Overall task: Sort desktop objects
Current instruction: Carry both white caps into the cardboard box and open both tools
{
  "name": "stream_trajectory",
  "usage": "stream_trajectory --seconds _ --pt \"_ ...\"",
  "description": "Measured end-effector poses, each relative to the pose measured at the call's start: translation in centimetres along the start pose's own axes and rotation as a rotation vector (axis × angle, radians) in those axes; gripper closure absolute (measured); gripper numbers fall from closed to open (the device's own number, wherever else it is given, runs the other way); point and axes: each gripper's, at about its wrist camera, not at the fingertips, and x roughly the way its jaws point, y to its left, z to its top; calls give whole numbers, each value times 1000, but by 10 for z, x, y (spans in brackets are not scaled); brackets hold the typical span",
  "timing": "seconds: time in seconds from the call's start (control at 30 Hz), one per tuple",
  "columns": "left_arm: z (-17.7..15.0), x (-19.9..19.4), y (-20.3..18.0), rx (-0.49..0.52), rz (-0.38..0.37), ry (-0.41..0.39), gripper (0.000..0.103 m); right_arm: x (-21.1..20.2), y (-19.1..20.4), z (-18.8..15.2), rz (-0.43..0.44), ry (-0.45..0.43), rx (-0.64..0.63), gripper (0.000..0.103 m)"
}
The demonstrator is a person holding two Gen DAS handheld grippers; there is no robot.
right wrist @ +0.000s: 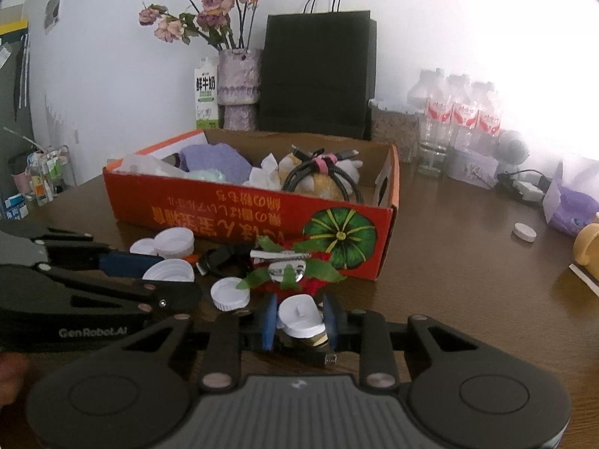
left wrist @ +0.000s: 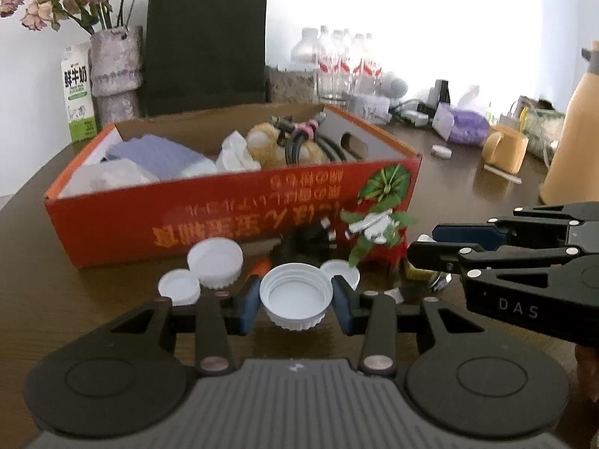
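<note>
My left gripper is shut on a large white screw cap, open side up, just above the brown table; the cap also shows in the right wrist view. My right gripper is shut on a small white-capped bottle with a dark and gold label. It enters the left wrist view from the right. Loose white caps lie before the red cardboard box, which holds cloths, a plush toy and coiled cable.
A red and green leafy hair clip, a black plug and an orange item lie by the box front. Behind stand a black paper bag, flower vase, milk carton, water bottles. A yellow mug and white disc sit right.
</note>
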Motion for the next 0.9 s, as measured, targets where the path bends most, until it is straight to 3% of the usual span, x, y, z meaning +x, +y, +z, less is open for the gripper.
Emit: stream_trajectory --seconds 0.17,0.43,0.6,0.9 --pt "20 -22 9 -19 -12 -86 62 -15 3 15 -2 -56 3 78" --pt "66 -37 30 -48 20 -226 62 -20 10 67 -2 -165 -2 78" --pt "90 -31 50 -79 32 -267 62 -3 19 106 6 -212 -6 78" --pt "136 7 97 -129 119 -291 62 55 36 168 23 -238 -1 78"
